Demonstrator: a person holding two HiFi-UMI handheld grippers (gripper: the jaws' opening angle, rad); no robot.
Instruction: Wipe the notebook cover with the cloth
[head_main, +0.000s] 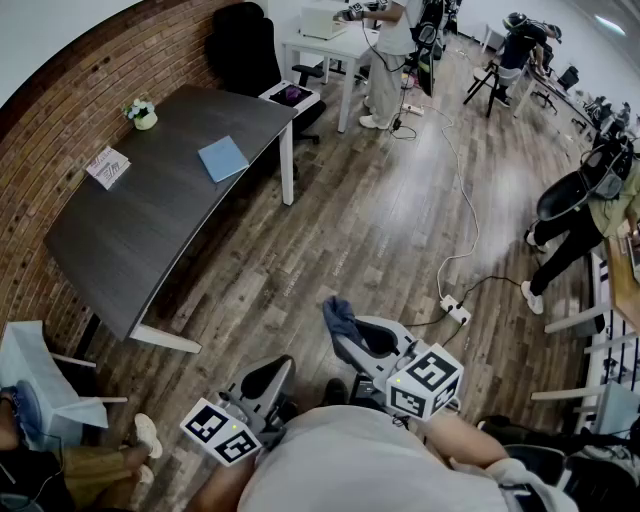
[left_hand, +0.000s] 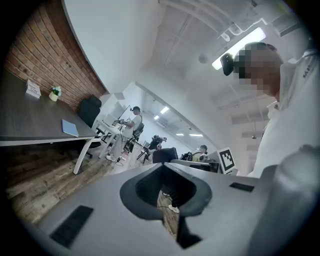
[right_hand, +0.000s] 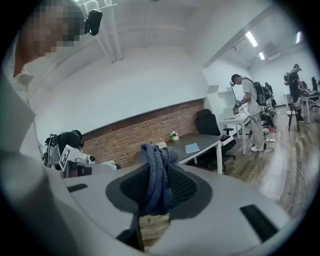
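A light-blue notebook (head_main: 222, 158) (left_hand: 70, 128) (right_hand: 192, 148) lies near the far end of the dark table (head_main: 130, 230), well ahead of me and to the left. My right gripper (head_main: 345, 335) (right_hand: 155, 195) is held over the wooden floor, far from the table, shut on a dark-blue cloth (head_main: 338, 315) (right_hand: 156, 180) that bunches up out of its jaws. My left gripper (head_main: 283, 365) (left_hand: 167, 192) hangs lower and to the left, its jaws together with only a thin slit and nothing in them.
On the table's far end stand a small potted plant (head_main: 143, 115) and a white card (head_main: 107, 167). A black office chair (head_main: 245, 45) and a white desk (head_main: 330, 45) lie beyond. A power strip (head_main: 455, 310) with a cable lies on the floor to the right. People (head_main: 390, 50) work at the back and right.
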